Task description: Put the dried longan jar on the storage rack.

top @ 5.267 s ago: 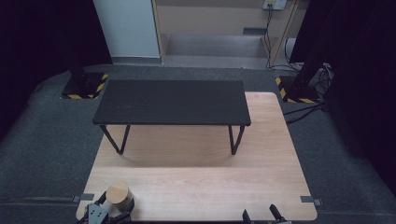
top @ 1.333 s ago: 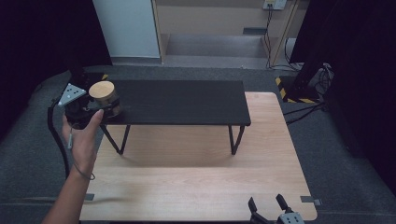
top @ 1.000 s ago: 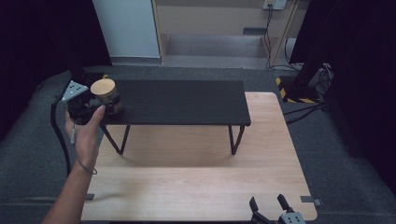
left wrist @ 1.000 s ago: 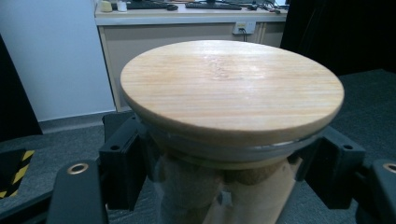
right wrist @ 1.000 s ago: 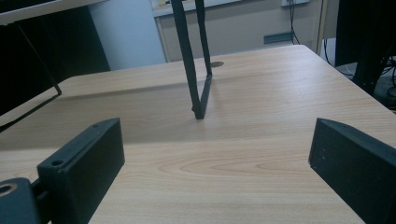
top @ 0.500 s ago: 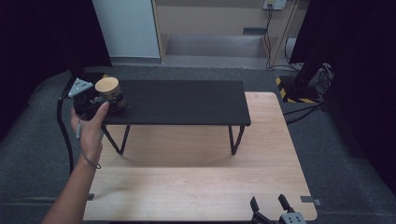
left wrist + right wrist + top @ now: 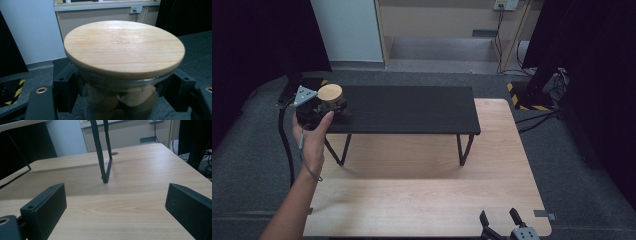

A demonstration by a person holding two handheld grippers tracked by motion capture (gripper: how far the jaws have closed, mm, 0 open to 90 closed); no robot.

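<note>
A glass jar [image 7: 330, 97] with a round bamboo lid [image 7: 124, 47] and brownish contents is held over the left end of the black shelf [image 7: 412, 107]. My left gripper [image 7: 319, 107] is shut on the jar, its jaws pressing the glass just under the lid; whether the jar rests on the shelf I cannot tell. My right gripper [image 7: 503, 220] sits low at the near right edge of the wooden table [image 7: 427, 200], open, with nothing between its jaws [image 7: 115, 202].
The black shelf stands on thin metal legs [image 7: 103, 152] on the wooden table; its middle and right parts are bare. Dark carpet surrounds the table. Cables [image 7: 537, 117] and a yellow-black striped base [image 7: 527, 97] lie at the far right.
My left gripper carried the jar from the table's near left corner up and forward, then a little right onto the shelf's left end. The right gripper stayed put.
</note>
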